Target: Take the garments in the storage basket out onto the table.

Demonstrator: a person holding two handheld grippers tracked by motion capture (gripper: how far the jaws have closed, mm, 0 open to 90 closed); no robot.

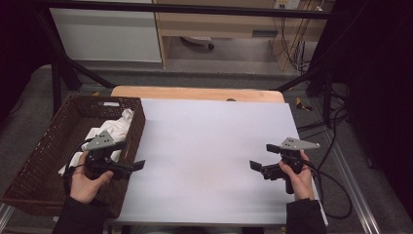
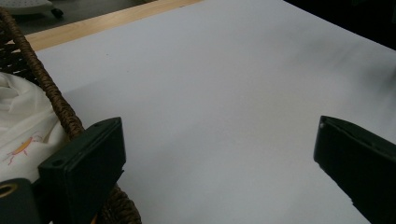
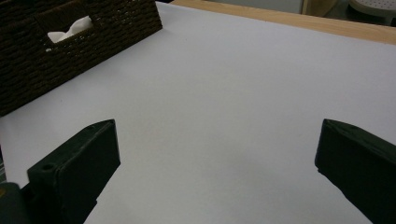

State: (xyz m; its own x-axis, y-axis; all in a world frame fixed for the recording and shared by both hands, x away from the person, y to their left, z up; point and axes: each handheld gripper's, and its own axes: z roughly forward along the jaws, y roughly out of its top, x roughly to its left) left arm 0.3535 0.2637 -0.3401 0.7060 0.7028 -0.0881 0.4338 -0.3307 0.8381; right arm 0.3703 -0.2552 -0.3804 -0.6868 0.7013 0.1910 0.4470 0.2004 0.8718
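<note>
High view: the white cloth (image 1: pixel 114 127) is seen bundled in the wicker basket (image 1: pixel 46 151) at the counter's (image 1: pixel 209 146) left edge. The left gripper (image 1: pixel 138 165) and right gripper (image 1: pixel 254 165) are held empty, fingers apart, probably readied to lift it.

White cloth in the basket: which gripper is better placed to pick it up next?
Left, probably. The left gripper hangs open at the basket rim, right beside the white cloth. The right gripper, also open, sits across the white table, far from the basket.
</note>
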